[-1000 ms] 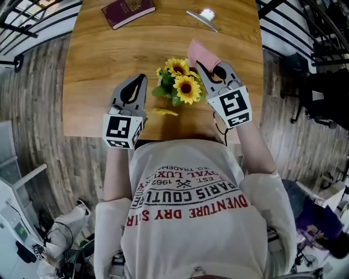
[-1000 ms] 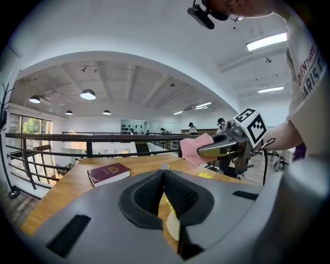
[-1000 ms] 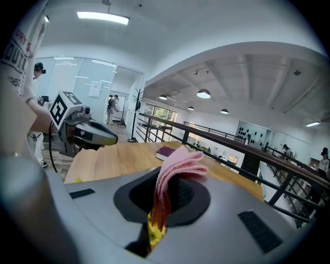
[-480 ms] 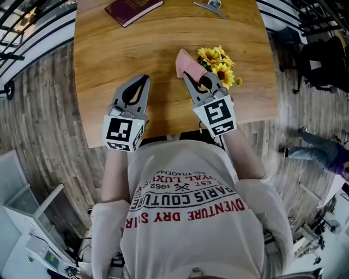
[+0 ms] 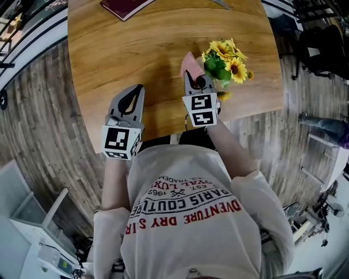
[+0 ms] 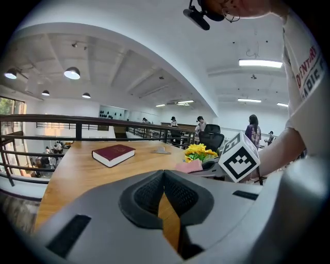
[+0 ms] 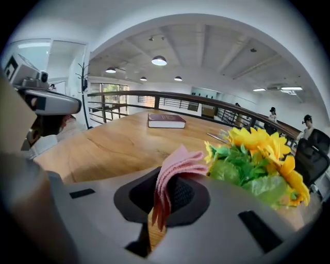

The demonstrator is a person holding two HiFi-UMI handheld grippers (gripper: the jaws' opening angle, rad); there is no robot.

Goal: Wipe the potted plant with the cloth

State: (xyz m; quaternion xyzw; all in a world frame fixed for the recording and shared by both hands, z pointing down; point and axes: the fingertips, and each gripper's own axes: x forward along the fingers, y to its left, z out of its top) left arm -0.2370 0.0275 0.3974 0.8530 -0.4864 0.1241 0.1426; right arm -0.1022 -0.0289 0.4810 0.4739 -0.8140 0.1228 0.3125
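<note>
The potted plant [image 5: 226, 60], a bunch of yellow sunflowers with green leaves, stands near the table's right front corner; its pot is hidden under the blooms. My right gripper [image 5: 189, 73] is shut on a folded pink cloth [image 5: 189, 62] just left of the flowers. In the right gripper view the cloth [image 7: 172, 175] sticks up from between the jaws, with the plant [image 7: 258, 160] close on the right. My left gripper [image 5: 137, 91] is shut and empty over the table's front edge. From the left gripper view, plant [image 6: 200, 152] and cloth [image 6: 188, 166] lie ahead to the right.
A dark red book [image 5: 126, 5] lies at the far side of the wooden table [image 5: 136, 49], with a small metal object [image 5: 221, 4] near it. A fallen yellow petal [image 5: 222, 96] lies below the plant. Black railings and plank floor surround the table.
My right gripper with the cloth has come down from the plant's right side to its left side. The left gripper has shifted a little toward the table's front edge.
</note>
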